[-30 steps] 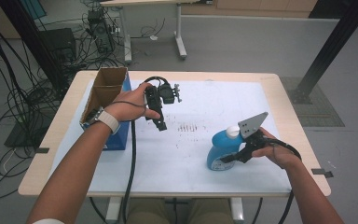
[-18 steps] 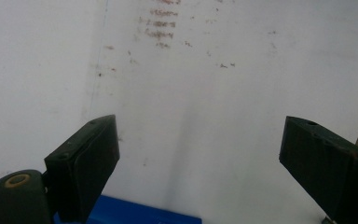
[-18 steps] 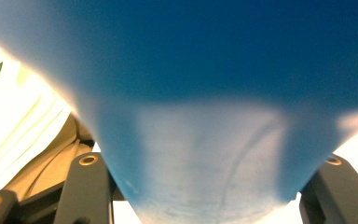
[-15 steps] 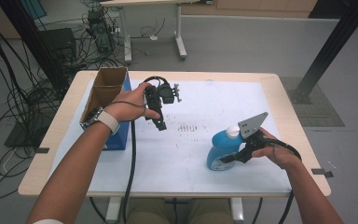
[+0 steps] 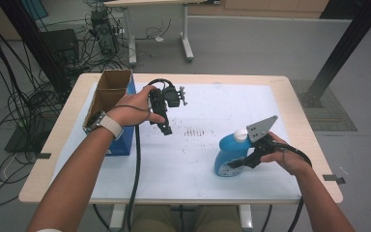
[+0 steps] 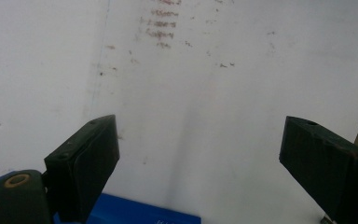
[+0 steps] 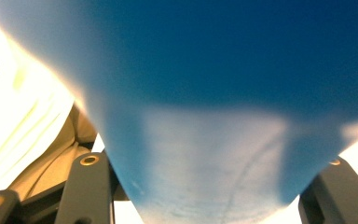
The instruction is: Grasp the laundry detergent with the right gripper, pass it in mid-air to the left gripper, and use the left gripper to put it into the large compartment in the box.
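White-topped table (image 5: 193, 164) in a cabled workshop, blue bottle (image 5: 229, 154) upright near its right front, right gripper (image 5: 244, 162) pinching the bottle, left gripper (image 5: 163, 126) raised beside a cardboard box (image 5: 107, 94), jaws spread and empty.

The left hand (image 5: 135, 112) is holding the left gripper (image 5: 165, 128) up, its jaws spread wide apart. The right hand (image 5: 285, 157) is keeping the right gripper (image 5: 232, 164) low, jaws squeezing something blue.
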Tool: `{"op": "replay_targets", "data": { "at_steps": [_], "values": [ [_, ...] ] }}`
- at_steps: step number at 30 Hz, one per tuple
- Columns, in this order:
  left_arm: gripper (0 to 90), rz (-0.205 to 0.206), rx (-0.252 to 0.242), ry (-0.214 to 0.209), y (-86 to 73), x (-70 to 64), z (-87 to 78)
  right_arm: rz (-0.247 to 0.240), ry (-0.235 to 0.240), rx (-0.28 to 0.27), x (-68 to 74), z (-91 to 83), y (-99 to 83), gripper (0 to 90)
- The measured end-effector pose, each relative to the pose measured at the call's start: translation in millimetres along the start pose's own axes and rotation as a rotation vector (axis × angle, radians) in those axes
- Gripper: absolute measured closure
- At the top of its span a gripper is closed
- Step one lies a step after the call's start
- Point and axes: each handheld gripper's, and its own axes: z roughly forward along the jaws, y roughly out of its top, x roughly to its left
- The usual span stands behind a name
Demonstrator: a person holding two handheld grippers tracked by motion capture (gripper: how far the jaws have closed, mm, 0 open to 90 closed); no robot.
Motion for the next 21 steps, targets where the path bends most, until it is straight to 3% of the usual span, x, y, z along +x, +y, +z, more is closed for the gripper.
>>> {"op": "replay_targets", "data": {
  "at_steps": [16, 21],
  "values": [
    [11.0, 0.003, -0.009, 0.015, -2.3, -7.5, -12.5, 0.001, -0.038, 0.037, 2.3, -3.4, 10.9, 43.0],
    [11.0, 0.013, -0.021, 0.033, -2.0, -12.1, -21.3, 0.019, -0.045, 0.015, 4.6, -5.6, 17.6, 43.1]
  ]
}}
